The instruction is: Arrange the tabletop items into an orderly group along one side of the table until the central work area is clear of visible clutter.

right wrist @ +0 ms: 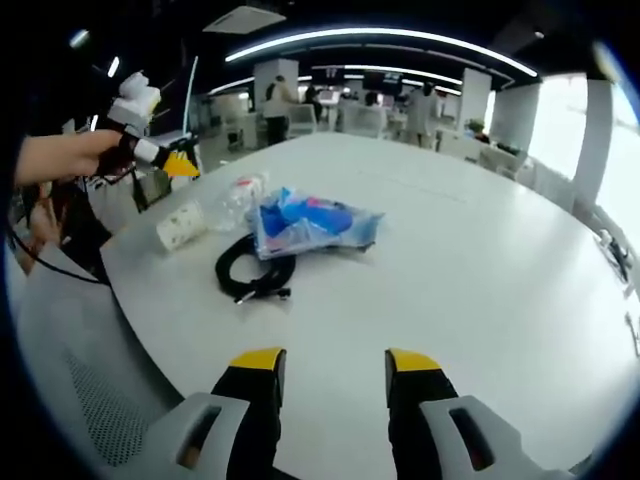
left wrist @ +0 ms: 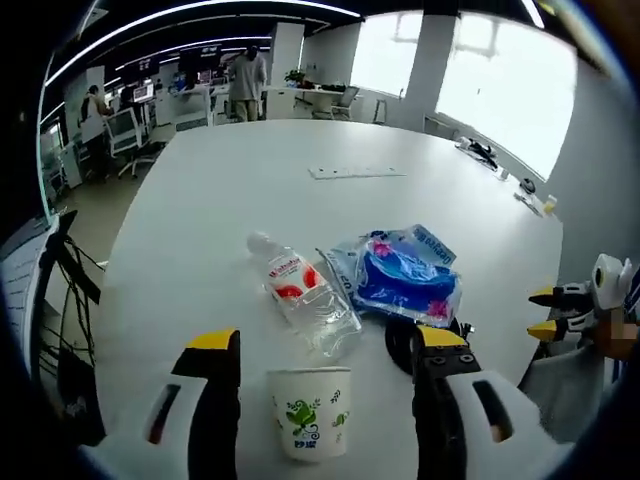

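Note:
A white paper cup [left wrist: 310, 412] with a green print stands upright near the table edge, between the wide-apart jaws of my left gripper [left wrist: 326, 340], which is open and not touching it. Beyond it lie a clear plastic bottle [left wrist: 303, 292] with a red label, on its side, and a blue plastic packet [left wrist: 402, 275]. A black coiled cable [left wrist: 402, 340] peeks out behind my right jaw. In the right gripper view, my right gripper [right wrist: 335, 360] is open over bare table, short of the cable [right wrist: 254, 272], packet [right wrist: 315, 222], bottle [right wrist: 240, 195] and cup [right wrist: 182, 226]. A hand holds the left gripper [right wrist: 165, 157] above the cup.
The white table [left wrist: 300, 190] is large and rounded, with a flat grey cover plate [left wrist: 356, 172] at its middle and small items [left wrist: 482, 152] at its far right edge. A mesh chair [right wrist: 95, 400] stands by the near edge. People and desks are far behind.

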Demonstrator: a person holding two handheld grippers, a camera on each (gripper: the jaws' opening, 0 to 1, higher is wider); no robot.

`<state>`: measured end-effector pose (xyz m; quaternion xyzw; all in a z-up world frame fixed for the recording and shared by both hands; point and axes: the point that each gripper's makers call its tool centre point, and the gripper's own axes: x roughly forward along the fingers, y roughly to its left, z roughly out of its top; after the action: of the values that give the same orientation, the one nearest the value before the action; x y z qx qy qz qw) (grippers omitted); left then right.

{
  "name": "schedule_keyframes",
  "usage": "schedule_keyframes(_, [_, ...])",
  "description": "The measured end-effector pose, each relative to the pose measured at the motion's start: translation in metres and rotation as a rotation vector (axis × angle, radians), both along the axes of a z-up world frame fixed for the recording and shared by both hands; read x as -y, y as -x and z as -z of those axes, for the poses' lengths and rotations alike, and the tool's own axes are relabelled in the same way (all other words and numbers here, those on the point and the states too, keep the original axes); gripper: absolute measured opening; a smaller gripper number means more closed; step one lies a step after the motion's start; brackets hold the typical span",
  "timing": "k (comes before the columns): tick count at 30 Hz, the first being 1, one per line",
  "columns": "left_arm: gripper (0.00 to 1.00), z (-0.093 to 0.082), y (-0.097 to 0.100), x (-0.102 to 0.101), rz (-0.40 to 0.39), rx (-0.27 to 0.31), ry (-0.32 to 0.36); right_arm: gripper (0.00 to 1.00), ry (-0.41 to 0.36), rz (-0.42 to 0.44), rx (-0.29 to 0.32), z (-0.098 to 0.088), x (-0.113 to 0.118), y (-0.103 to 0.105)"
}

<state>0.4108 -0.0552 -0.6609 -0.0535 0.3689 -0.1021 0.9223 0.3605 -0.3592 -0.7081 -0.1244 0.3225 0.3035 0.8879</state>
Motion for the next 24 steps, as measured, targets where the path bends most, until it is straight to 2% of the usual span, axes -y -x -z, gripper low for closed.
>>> schedule_keyframes(9, [0.69, 0.013, -0.023, -0.001, -0.014, -0.045, 0.0, 0.38, 0.005, -0.002, -0.004, 0.002, 0.002, 0.0])
schedule_keyframes(12, [0.68, 0.023, -0.026, -0.003, -0.046, -0.104, 0.014, 0.37, 0.006, -0.005, -0.008, 0.003, 0.002, 0.0])
schedule_keyframes(17, [0.68, 0.029, -0.041, -0.002, -0.085, -0.12, 0.051, 0.36, 0.013, -0.017, -0.013, 0.005, 0.002, 0.001])
schedule_keyframes(22, [0.67, 0.037, -0.055, -0.003, -0.097, -0.148, 0.057, 0.35, 0.015, -0.013, -0.015, 0.006, 0.004, 0.0])
schedule_keyframes(24, [0.66, 0.041, -0.061, -0.002, -0.116, -0.153, 0.099, 0.34, 0.011, -0.011, -0.019, 0.007, 0.004, 0.001])
